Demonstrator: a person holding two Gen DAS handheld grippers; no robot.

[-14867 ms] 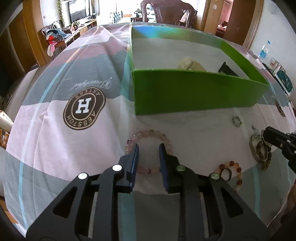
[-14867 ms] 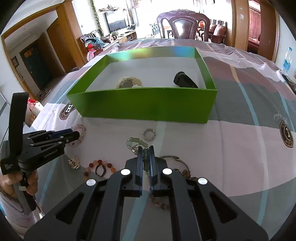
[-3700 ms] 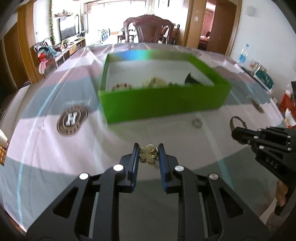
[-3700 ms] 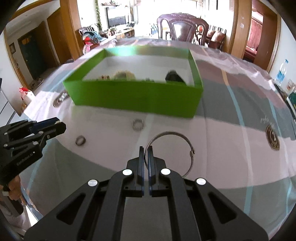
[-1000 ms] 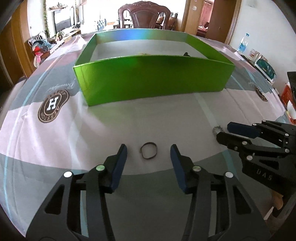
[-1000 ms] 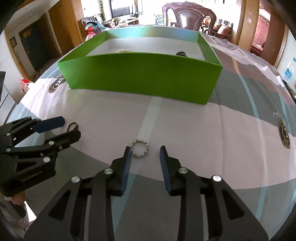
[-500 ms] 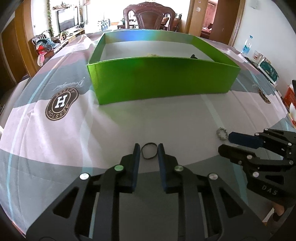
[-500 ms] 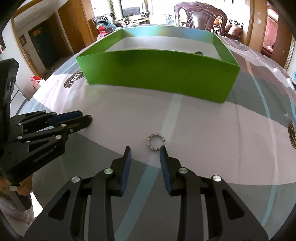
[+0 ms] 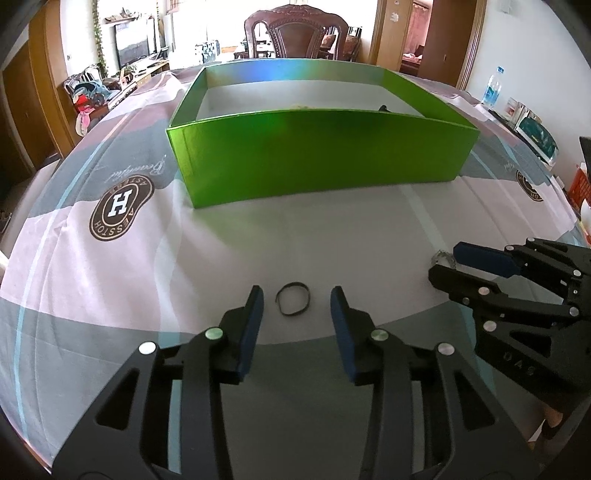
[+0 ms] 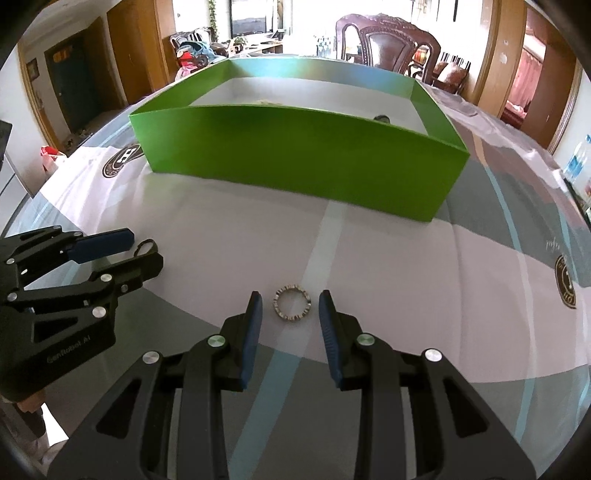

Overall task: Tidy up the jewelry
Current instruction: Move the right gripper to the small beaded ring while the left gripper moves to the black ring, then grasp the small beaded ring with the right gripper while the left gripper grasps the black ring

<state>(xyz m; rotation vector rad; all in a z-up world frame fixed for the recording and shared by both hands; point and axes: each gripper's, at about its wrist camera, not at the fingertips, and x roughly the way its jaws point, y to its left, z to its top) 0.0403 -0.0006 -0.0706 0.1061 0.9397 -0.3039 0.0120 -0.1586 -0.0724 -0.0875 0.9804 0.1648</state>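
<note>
A thin dark ring (image 9: pixel 293 298) lies flat on the tablecloth between the tips of my left gripper (image 9: pixel 295 297), whose jaws are opening and do not touch it. A silver studded ring (image 10: pixel 291 303) lies on the cloth between the tips of my right gripper (image 10: pixel 290 301), which is open with its pads clear of the ring. The green box (image 9: pixel 325 162) stands behind both rings, its contents mostly hidden by the front wall. In the left wrist view the right gripper (image 9: pixel 448 264) shows at the right over the silver ring (image 9: pixel 442 256).
The table wears a pink, grey and white cloth with round brown logos (image 9: pixel 121 208). A carved wooden chair (image 9: pixel 297 33) stands beyond the box. A water bottle (image 9: pixel 492 88) and small items sit at the far right edge. A hand (image 10: pixel 31 402) shows under the left gripper.
My left gripper closed in around the dark ring half a second ago and has now spread apart again, the ring still on the cloth. The right gripper keeps the same gap over the silver ring.
</note>
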